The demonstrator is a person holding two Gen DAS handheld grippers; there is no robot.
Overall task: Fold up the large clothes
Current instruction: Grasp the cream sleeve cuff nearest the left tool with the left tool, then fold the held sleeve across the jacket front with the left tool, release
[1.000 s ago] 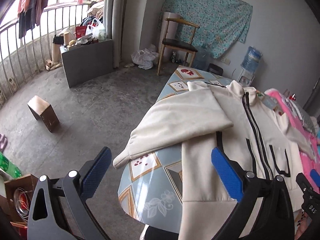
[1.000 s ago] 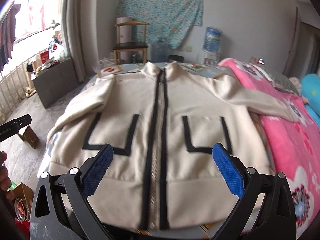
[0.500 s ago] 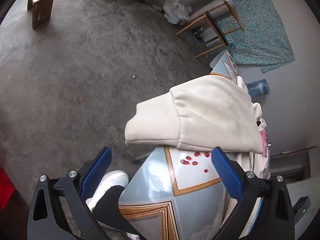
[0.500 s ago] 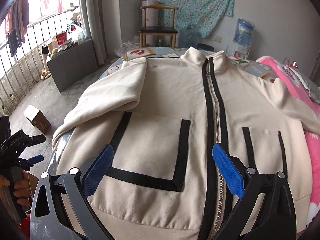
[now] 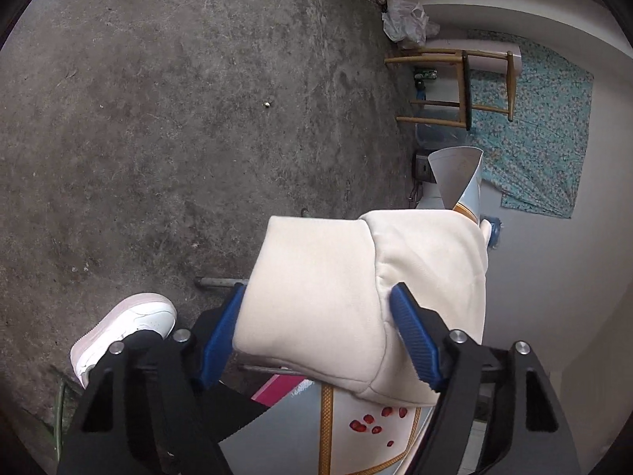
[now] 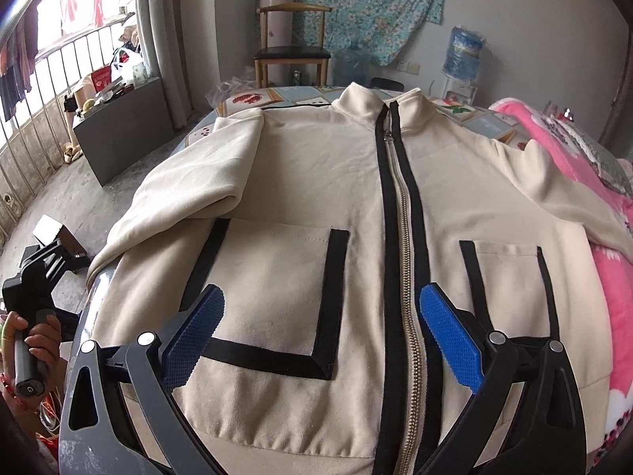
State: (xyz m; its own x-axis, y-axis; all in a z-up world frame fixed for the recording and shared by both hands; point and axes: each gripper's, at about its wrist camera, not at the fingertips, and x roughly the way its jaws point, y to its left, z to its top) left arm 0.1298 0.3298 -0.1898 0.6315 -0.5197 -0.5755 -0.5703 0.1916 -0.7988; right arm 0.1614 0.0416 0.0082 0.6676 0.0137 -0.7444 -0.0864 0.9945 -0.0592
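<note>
A cream zip jacket [image 6: 316, 166] with black trim lies face up on the patterned table [image 6: 89, 289]. Its left sleeve [image 6: 178, 198] runs down to the table's left edge. In the left wrist view the sleeve's cuff [image 5: 316, 316] hangs over that edge. My left gripper [image 5: 318, 289] has its jaws closing around the cuff, one blue finger [image 5: 219, 340] behind the cloth and the other in front. The left gripper [image 6: 35, 269] also shows at the right wrist view's left edge. My right gripper [image 6: 321, 293] hovers open over the jacket's lower front, holding nothing.
A pink blanket [image 6: 585, 182] lies along the right, under the other sleeve. A wooden chair [image 6: 292, 55] and a water bottle [image 6: 463, 55] stand behind the table. Left are a grey cabinet [image 6: 126, 126], a cardboard box [image 6: 51, 229] and concrete floor. The person's white shoe [image 5: 122, 328] is near the table.
The left gripper dropped and rolled down to the table's left edge, and its jaws narrowed around the sleeve cuff. The right gripper moved in closer over the jacket's lower front.
</note>
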